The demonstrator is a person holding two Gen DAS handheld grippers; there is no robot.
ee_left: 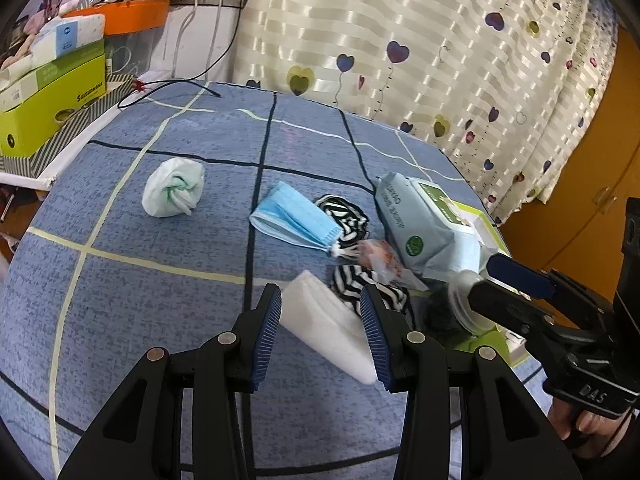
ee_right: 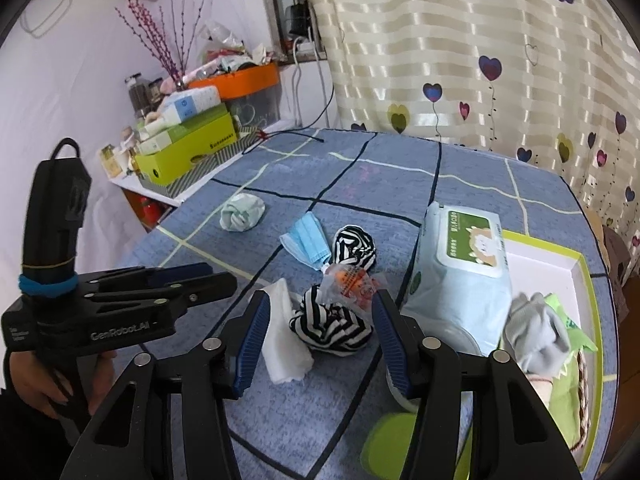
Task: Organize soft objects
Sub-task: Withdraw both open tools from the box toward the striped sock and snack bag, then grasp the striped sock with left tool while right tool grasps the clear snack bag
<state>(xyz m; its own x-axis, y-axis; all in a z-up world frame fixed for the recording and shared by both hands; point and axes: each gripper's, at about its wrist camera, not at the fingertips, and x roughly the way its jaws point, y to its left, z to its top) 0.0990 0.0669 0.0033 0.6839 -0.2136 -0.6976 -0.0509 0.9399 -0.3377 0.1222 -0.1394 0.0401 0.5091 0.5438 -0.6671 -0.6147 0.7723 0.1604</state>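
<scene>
Your left gripper point(ee_left: 326, 334) is spread around a flat white pad point(ee_left: 320, 316); your right gripper point(ee_right: 320, 338) is spread over a knotted striped sock point(ee_right: 332, 326) beside a crinkly wrapper point(ee_right: 350, 280).

curtain point(ee_right: 500, 40): cream stripes, heart print | wall point(ee_right: 80, 60): white | side shelf point(ee_right: 160, 196): cluttered with boxes | bedcover point(ee_left: 120, 300): blue grid

your left tool point(ee_left: 322, 334) is black plastic with ribbed blue pads and round silver screws at its joints. your right tool point(ee_right: 318, 342) is built the same. seen from the right wrist view, the left one carries white "genrobot.ai" lettering, a blue band around its upright black handle and a thin black cable looping from the top. dark sleeves cover both your wrists.
</scene>
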